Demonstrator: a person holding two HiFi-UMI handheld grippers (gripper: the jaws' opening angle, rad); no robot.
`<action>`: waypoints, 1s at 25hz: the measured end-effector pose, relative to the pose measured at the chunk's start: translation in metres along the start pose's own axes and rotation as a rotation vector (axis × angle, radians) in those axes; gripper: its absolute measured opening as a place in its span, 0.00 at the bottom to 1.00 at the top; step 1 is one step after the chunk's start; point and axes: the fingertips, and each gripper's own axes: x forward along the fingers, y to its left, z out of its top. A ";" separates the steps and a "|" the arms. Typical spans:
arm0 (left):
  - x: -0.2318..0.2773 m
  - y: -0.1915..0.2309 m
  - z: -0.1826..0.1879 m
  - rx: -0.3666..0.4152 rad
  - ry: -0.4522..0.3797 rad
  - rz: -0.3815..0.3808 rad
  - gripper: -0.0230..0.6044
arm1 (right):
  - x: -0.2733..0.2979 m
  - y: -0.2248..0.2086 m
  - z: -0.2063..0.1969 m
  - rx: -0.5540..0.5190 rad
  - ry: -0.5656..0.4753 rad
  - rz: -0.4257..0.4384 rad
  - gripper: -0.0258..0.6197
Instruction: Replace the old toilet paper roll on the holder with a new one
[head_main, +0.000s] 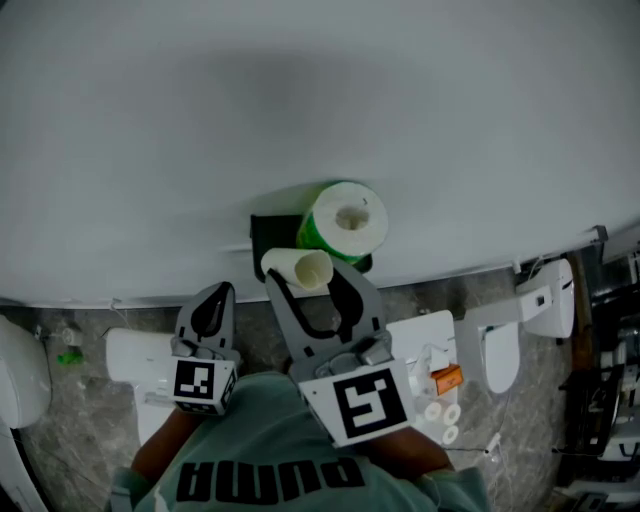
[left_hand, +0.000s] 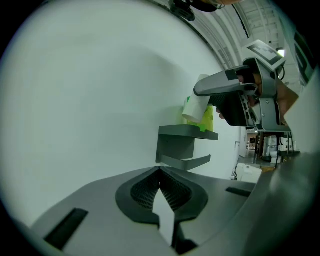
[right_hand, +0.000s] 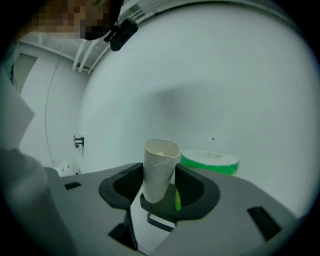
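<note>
Right gripper (right_hand: 160, 172) pinching cardboard tube (right_hand: 161, 155), left gripper (left_hand: 160, 172) closed (empty), roll (head_main: 348, 220) atop holder (left_hand: 176, 147)

One holder (head_main: 268, 236). One wrapped roll (head_main: 345, 220) atop the holder, one cardboard tube (head_main: 298, 267) just in front of the holder. Two grippers near the holder: left gripper (head_main: 213, 300), right gripper (head_main: 310, 285).
</note>
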 end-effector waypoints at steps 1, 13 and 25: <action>0.000 0.002 0.001 -0.002 -0.005 0.001 0.04 | 0.003 0.001 0.000 -0.021 0.008 -0.007 0.36; 0.002 0.015 0.004 -0.015 -0.016 -0.016 0.04 | 0.023 0.010 -0.010 -0.145 0.094 -0.040 0.36; 0.003 0.013 0.005 -0.031 -0.028 -0.029 0.04 | 0.031 0.012 -0.021 -0.235 0.191 -0.074 0.36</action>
